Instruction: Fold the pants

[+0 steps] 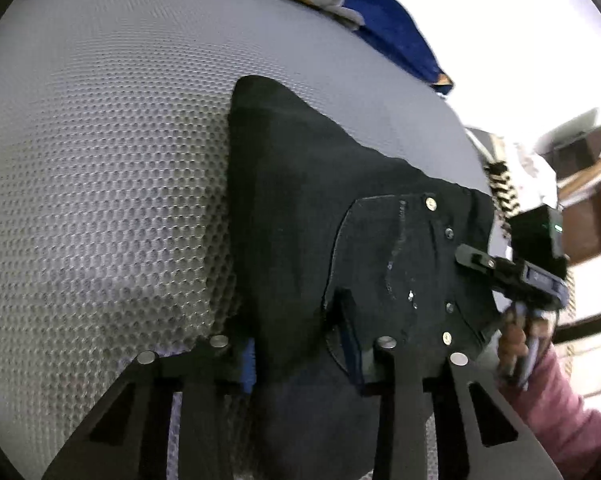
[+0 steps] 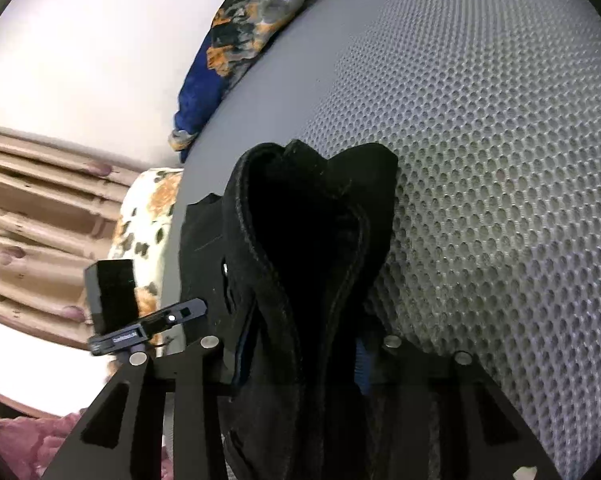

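The black pants (image 1: 308,208) lie on the grey mesh mattress (image 1: 100,160), near its edge. Much of them is hard to see. They are so dark that folds and seams melt together, and the lower part is cut off behind the gripper frames in both views. The pocket with metal studs (image 1: 404,264) shows in the left wrist view.

The left gripper (image 1: 304,340) sits at the near end of the pants. Its fingers are partly closed with the black cloth between them, and they seem to pinch it, but the pad tips are hidden by the cloth.

The right gripper (image 2: 300,348) is at the side of the pants nearest the mattress edge. A thick bunch of pants (image 2: 308,240) rises between its fingers, which squeeze it from both sides. A pink sleeve (image 1: 560,424) holds this gripper.

A blue patterned blanket (image 2: 236,40) lies at the far edge of the mattress, well apart from the pants.
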Available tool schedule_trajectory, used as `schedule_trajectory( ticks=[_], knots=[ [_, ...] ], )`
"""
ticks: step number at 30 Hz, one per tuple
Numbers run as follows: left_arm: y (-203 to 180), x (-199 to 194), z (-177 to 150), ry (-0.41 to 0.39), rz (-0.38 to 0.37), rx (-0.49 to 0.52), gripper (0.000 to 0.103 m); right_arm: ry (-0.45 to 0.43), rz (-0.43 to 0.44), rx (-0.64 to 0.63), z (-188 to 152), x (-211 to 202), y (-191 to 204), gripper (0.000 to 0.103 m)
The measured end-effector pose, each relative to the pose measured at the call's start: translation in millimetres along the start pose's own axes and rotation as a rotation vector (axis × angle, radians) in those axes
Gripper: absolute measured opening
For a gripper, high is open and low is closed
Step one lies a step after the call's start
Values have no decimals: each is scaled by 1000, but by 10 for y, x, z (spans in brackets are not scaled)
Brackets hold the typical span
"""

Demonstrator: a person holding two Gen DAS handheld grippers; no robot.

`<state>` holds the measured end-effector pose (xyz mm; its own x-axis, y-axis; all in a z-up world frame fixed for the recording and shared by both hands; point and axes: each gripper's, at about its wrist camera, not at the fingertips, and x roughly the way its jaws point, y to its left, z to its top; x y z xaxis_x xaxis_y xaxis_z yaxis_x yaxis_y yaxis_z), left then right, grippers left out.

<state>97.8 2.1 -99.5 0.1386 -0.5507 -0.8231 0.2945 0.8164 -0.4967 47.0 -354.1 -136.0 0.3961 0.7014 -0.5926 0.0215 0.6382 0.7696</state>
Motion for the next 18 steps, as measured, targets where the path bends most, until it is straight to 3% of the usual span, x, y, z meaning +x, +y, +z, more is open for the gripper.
schedule_trajectory(
  ticks=[7,12,18],
  knots=[
    [-436,-39,-77,-55,220,166,25,-30,-148,-25,-4,-20,247,32],
    [-478,-134,-95,-82,235,176,22,-38,-210,-37,17,1,419,28],
    [-523,-254,-138,-117,261,218,20,-43,-224,-49,35,7,601,24]
  ],
)
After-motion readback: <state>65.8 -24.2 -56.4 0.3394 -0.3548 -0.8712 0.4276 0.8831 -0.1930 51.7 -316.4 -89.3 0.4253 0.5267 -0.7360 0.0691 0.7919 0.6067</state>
